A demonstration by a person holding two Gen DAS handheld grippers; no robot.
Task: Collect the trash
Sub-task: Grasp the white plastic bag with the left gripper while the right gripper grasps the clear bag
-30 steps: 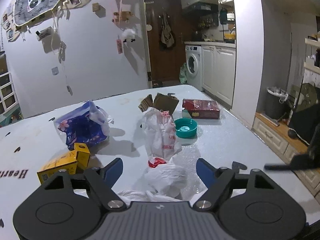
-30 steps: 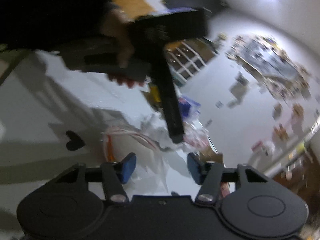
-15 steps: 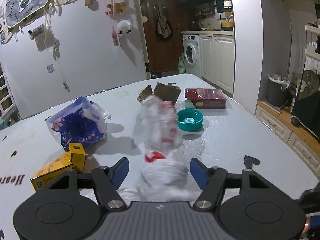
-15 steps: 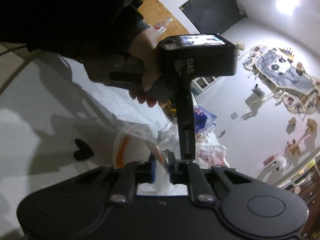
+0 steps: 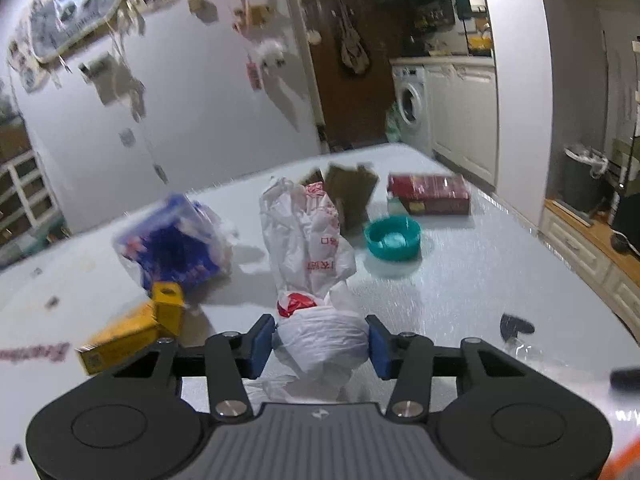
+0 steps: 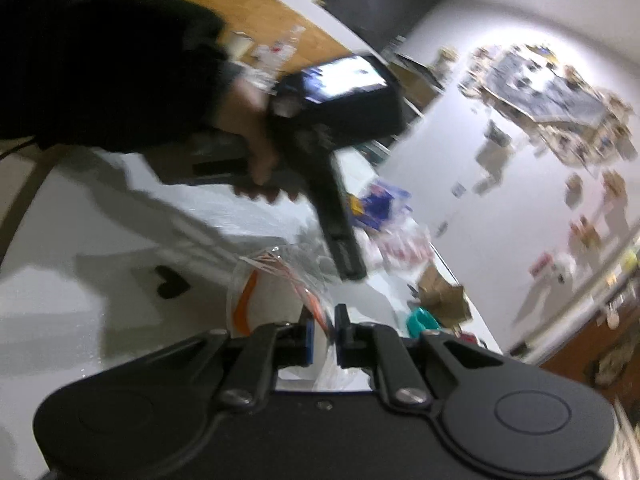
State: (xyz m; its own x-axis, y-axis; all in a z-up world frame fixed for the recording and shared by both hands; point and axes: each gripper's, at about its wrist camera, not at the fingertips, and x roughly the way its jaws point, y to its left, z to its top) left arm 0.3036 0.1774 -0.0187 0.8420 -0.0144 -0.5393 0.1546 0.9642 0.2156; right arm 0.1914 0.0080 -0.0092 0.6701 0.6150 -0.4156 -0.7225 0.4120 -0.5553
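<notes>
In the left wrist view, my left gripper (image 5: 320, 342) is closed on a crumpled white plastic bag (image 5: 316, 248) with red print; the blue pads (image 5: 260, 340) press its lower bunch on both sides. The bag stands up from the white table (image 5: 460, 280). In the right wrist view, my right gripper (image 6: 322, 334) is shut on the edge of a clear plastic bag with orange handles (image 6: 256, 280), which lies open on the table. The left gripper's body (image 6: 340, 216) and the hand holding it cross that view above the clear bag.
On the table are a blue patterned bag (image 5: 176, 240), a yellow box (image 5: 132, 332), a teal lid (image 5: 392, 238), a red box (image 5: 430, 194) and brown cardboard (image 5: 350, 192). A wall stands behind; kitchen cabinets and a washing machine (image 5: 412, 108) are to the right.
My left gripper has closed from wide open onto the white bag. My right gripper has shut on the clear bag's edge and lifted it slightly.
</notes>
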